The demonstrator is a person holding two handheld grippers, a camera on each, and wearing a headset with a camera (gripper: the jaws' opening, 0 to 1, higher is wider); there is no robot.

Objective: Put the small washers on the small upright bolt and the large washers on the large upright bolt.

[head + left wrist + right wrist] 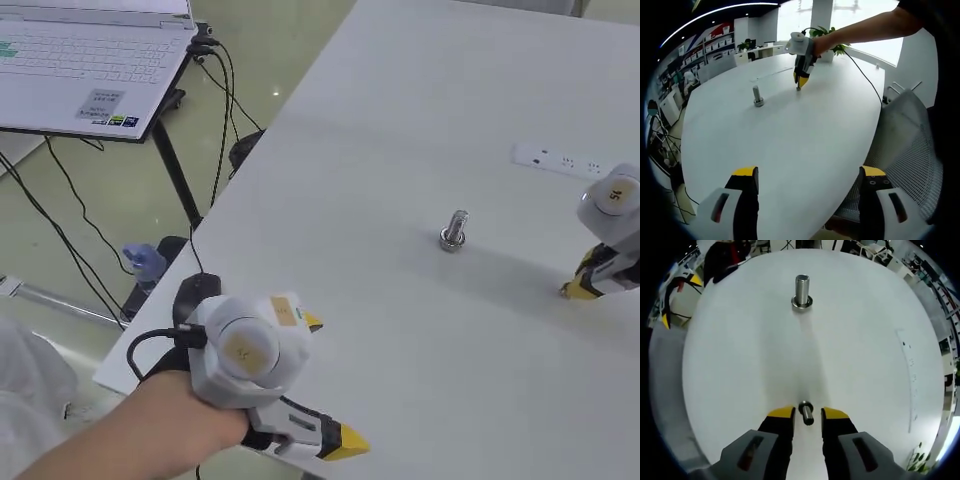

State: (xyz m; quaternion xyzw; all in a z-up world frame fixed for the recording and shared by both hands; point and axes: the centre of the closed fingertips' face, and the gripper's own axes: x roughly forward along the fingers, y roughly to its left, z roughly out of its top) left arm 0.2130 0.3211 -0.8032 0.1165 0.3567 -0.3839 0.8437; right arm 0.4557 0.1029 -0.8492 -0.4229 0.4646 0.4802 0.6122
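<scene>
Small upright bolt (805, 411) stands between the two yellow-tipped jaws of the right tool (808, 413). The jaws are released, one on each side of the bolt, with a thin strip of white showing on both sides, so they clamp nothing. In the left gripper view this tool comes down from above on a person's bare arm (865, 27), its tips right at the small bolt.

Ahead of the right tool on the white surface (740, 365), well apart from the small bolt, stands the large upright bolt (801, 291). A ring shows around its base; I cannot tell whether that is a washer or the bolt's own head.

The left tool (808, 175) is low at the near edge of the surface. Its jaws are spread wide with bare surface between them, and it points across toward both bolts. In the head view a hand (170, 430) grips it by the surface's corner, well apart from the large bolt.

Beyond the large bolt a white power strip (560, 160) lies flat on the surface. Off the surface, an open laptop (90, 60) sits on a stand with black cables hanging down, a bluish bottle (145, 262) is on the floor below, and a mesh chair (910, 145) stands beside the surface's edge
</scene>
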